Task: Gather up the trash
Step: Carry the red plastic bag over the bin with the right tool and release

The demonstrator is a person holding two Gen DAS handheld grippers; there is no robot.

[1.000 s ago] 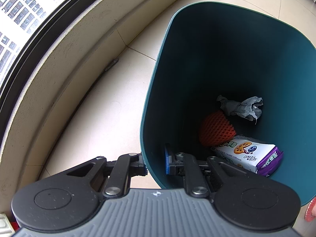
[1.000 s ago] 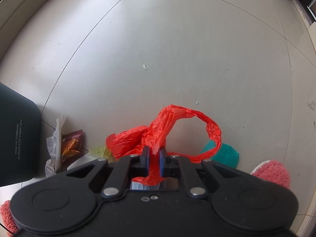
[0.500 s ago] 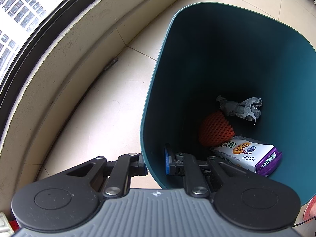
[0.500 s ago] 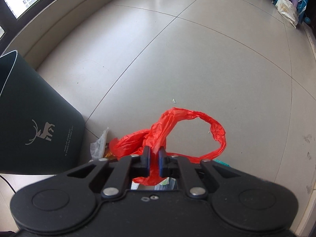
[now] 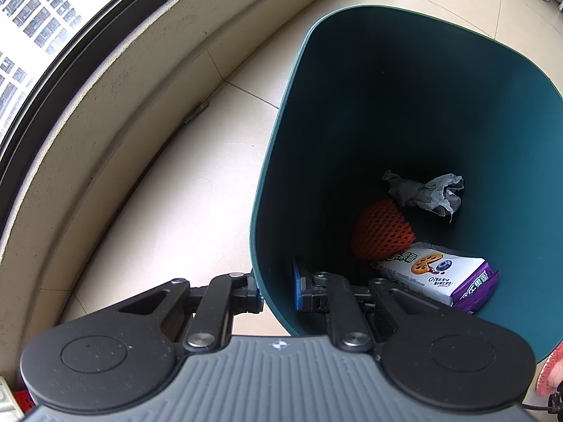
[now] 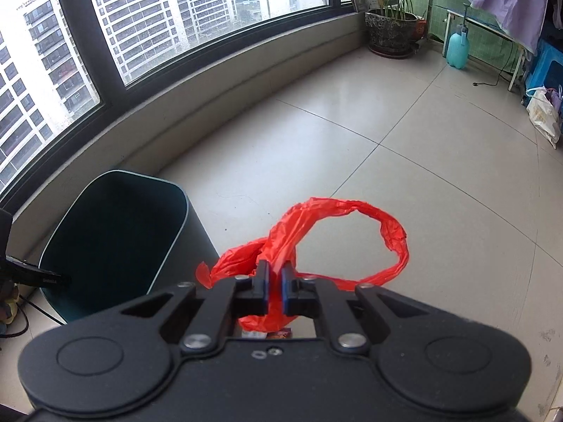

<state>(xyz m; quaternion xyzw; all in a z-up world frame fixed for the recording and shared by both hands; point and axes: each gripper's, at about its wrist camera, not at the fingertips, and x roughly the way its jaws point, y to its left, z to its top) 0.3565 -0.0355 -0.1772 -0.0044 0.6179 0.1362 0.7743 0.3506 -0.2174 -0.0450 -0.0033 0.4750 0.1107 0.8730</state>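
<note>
The right tongs [image 6: 273, 277] pinch the red plastic bag [image 6: 316, 242], thin, soft and probably very light; the bunched neck gives the surest hold. The left tongs [image 5: 278, 290] clamp the bin [image 5: 404, 112] wall.

Light: bright overcast daylight through the window [image 6: 169, 17].
Glare: soft sheen on the floor tiles [image 6: 352, 98].
Shadows: bin interior [image 5: 404, 112] dark; elsewhere faint.
Distortion: strong fisheye bowing at edges.
Focus: sharp; slight edge softness.
</note>
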